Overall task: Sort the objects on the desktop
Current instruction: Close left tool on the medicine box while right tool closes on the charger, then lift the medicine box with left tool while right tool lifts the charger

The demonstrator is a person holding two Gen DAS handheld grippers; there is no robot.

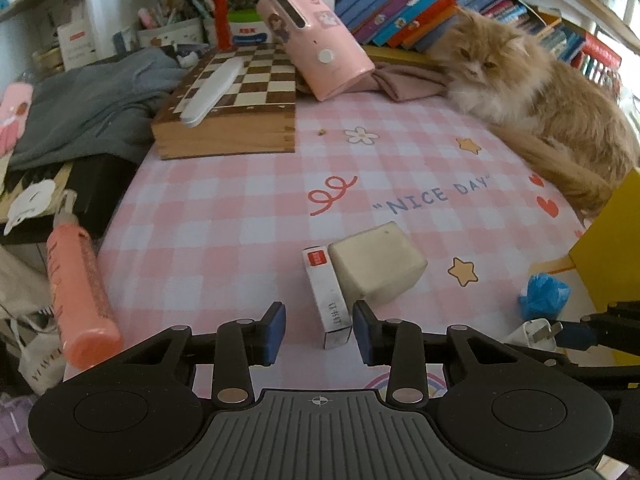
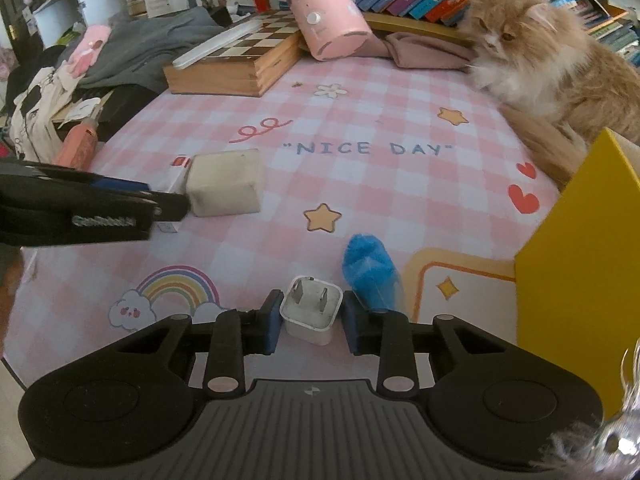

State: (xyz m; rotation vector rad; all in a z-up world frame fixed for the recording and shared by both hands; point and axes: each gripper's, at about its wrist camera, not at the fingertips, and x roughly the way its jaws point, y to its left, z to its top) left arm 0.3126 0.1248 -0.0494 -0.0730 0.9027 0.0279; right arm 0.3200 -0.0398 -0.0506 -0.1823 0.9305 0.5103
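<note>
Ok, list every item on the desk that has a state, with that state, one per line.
Right claw: shut on the white charger plug, prongs up.
Left claw: partly open, slim white box lying flat between its pads, not clearly gripped.
Cream block: resting against the box.
Chess box: closed.
Pink device: tilted.
Cat: lying down.

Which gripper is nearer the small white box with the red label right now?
Left. The left gripper has the small white box between its fingers; the right gripper is off to the side, shut on the charger plug.
</note>
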